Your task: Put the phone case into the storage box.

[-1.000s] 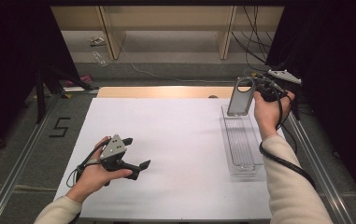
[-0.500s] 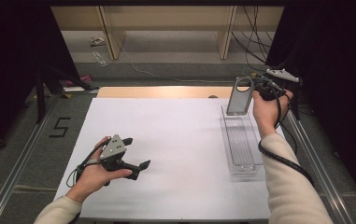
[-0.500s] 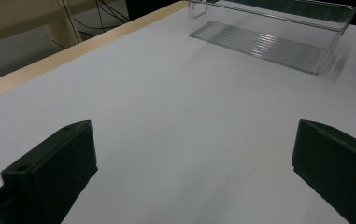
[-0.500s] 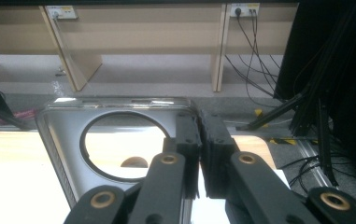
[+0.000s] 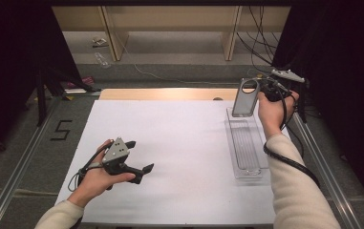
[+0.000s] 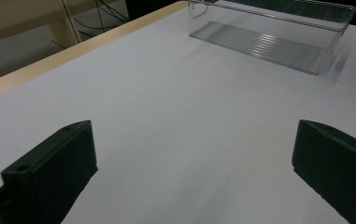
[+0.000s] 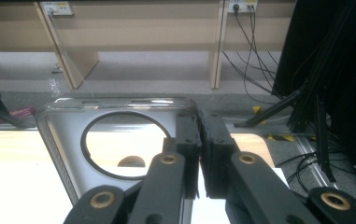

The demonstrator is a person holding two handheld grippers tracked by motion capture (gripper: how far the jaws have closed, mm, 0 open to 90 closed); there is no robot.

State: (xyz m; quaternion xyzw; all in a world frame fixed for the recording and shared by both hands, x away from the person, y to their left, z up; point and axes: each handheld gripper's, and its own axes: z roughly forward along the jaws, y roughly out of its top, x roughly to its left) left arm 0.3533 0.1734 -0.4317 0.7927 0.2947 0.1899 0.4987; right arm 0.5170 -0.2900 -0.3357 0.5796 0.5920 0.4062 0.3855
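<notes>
A broad white table (image 5: pixel 179 157) carries a long clear tray (image 5: pixel 246 143), which lies just below the right claw (image 5: pixel 261 95) and well off to the far side from the left claw (image 5: pixel 141 157). Above the tray's far end, the right claw is clamped on the edge of a grey lid (image 5: pixel 244 98) with a round hole, holding it upright and clear of the tray. The left claw rests low over bare tabletop near the front, its jaws spread wide with nothing between them. The tray sits ahead of those jaws, across open table.
</notes>
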